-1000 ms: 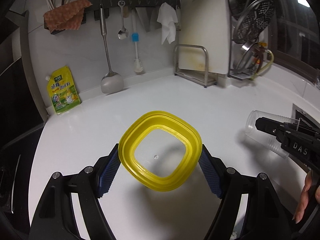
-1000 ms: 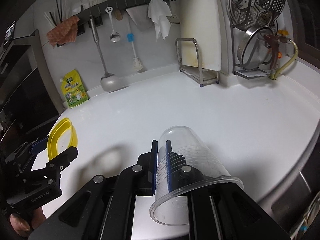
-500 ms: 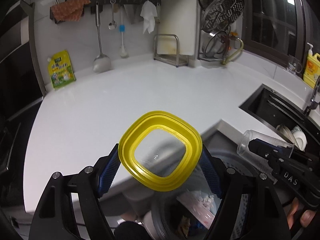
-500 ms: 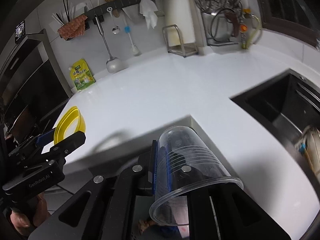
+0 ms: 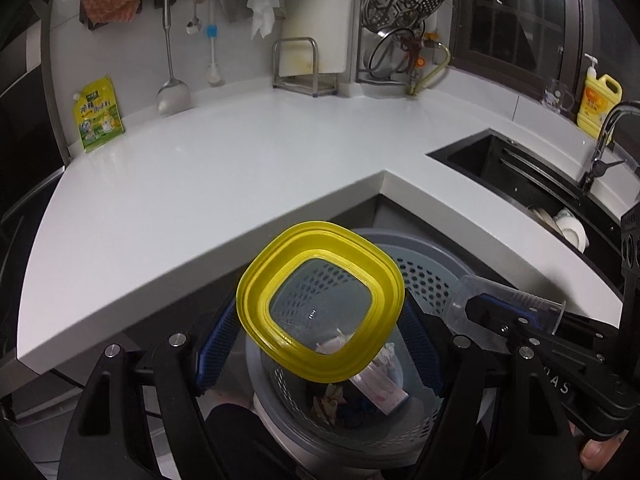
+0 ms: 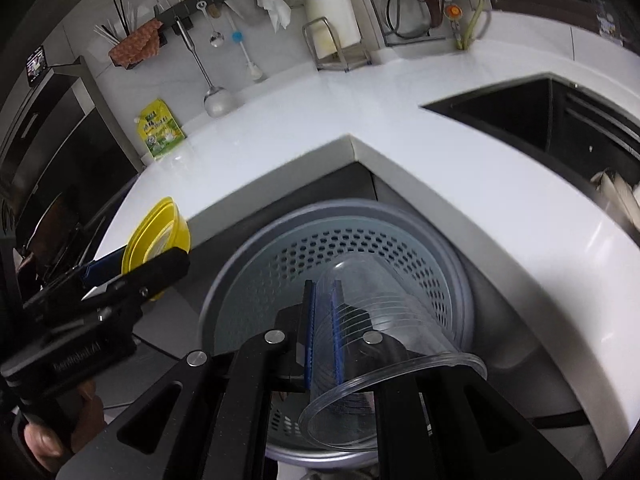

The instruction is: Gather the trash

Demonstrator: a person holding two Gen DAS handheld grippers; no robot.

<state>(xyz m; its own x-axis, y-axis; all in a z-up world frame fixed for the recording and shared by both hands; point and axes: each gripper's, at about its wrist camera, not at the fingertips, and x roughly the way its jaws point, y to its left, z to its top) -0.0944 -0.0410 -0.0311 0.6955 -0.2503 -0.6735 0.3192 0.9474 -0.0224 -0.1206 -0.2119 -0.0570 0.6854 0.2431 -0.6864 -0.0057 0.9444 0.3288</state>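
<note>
A yellow plastic container (image 5: 256,292) with a clear middle hangs between the blue pads of my left gripper (image 5: 320,344), which is shut on its sides. It hovers over a grey round trash bin (image 5: 432,272) with a perforated liner and crumpled paper and wrappers inside. My right gripper (image 6: 323,320) is shut on the wall of a clear plastic cup (image 6: 400,328), one finger inside and one outside, directly above the bin (image 6: 360,240). The right wrist view shows the left gripper (image 6: 132,264) with the yellow container (image 6: 156,232) at the left. The cup (image 5: 468,296) also shows at the right of the left wrist view.
The white L-shaped countertop (image 5: 200,184) wraps around the bin, its inner corner just behind it. A black sink (image 5: 500,168) with dishes lies right. A yellow pouch (image 5: 98,112), hanging utensils, a cutting board rack (image 5: 304,64) and a yellow soap bottle (image 5: 598,104) line the walls.
Both grippers have drawn back off the countertop and dropped lower, coming over the trash bin. Each still holds its item: the yellow container on the left, the clear cup on the right.
</note>
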